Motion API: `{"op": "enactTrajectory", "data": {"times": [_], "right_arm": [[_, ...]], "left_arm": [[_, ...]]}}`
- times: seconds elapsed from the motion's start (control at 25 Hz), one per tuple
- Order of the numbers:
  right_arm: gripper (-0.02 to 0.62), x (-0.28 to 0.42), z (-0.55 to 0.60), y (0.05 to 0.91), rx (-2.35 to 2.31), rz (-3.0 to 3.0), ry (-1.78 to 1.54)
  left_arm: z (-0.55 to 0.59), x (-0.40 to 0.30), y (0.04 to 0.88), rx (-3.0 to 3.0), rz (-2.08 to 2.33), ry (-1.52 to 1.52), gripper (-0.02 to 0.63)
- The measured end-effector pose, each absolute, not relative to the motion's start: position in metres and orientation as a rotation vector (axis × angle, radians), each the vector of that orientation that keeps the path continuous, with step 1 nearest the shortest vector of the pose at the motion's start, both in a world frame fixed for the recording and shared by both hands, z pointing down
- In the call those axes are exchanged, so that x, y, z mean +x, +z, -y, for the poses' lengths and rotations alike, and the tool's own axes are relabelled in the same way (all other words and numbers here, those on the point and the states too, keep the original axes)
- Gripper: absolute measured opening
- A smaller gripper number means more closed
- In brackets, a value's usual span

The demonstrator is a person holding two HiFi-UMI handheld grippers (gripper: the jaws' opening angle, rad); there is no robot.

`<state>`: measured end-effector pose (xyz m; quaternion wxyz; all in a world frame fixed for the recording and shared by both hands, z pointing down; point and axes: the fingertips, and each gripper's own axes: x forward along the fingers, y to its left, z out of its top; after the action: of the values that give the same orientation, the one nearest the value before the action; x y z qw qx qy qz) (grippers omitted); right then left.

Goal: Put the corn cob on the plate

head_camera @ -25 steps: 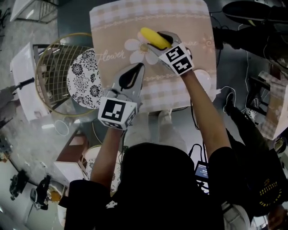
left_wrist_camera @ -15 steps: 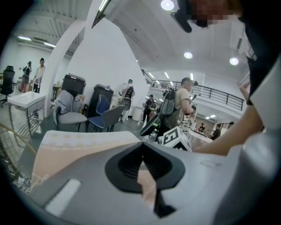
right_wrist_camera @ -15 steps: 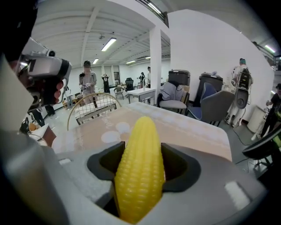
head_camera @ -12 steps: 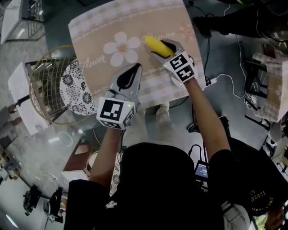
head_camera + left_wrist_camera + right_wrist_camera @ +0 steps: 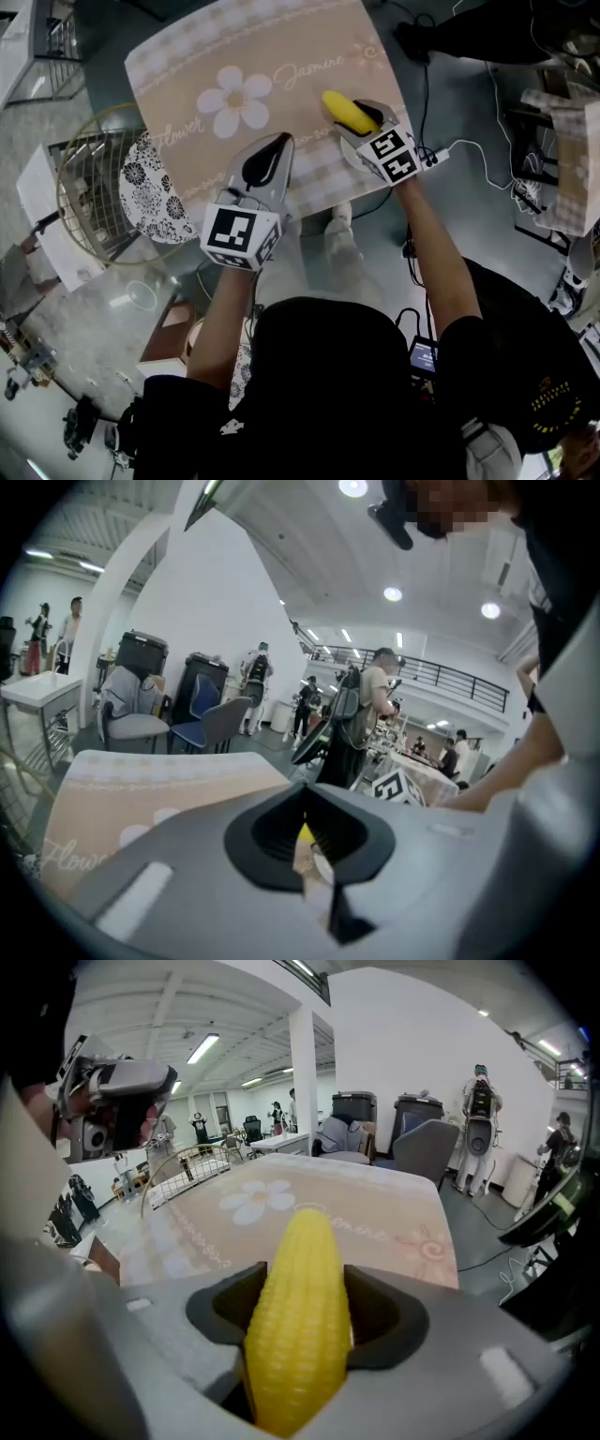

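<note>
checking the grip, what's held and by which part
The right tool grips the yellow corn cob around its rear half, tip poking forward; left tool shut, empty.

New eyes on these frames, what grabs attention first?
The bright yellow corn cob, clamped in the right hand-held gripper over the right side of the flower-print tablecloth. Next, the black-and-white patterned plate at the tablecloth's left edge, against a round wire basket. The left hand-held gripper sits shut and empty between plate and cob.
</note>
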<state>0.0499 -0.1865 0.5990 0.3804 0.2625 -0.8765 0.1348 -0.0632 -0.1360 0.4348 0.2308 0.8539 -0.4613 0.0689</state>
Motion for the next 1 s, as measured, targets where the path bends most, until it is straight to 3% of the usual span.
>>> {"op": "enactTrajectory", "data": {"times": [1.0], "right_arm": [[0.258,0.111,0.153,0.649,0.759,2.191,0.469]], "left_arm": [[0.117,-0.027,0.453,2.343,1.228,0.286,0.008]]}}
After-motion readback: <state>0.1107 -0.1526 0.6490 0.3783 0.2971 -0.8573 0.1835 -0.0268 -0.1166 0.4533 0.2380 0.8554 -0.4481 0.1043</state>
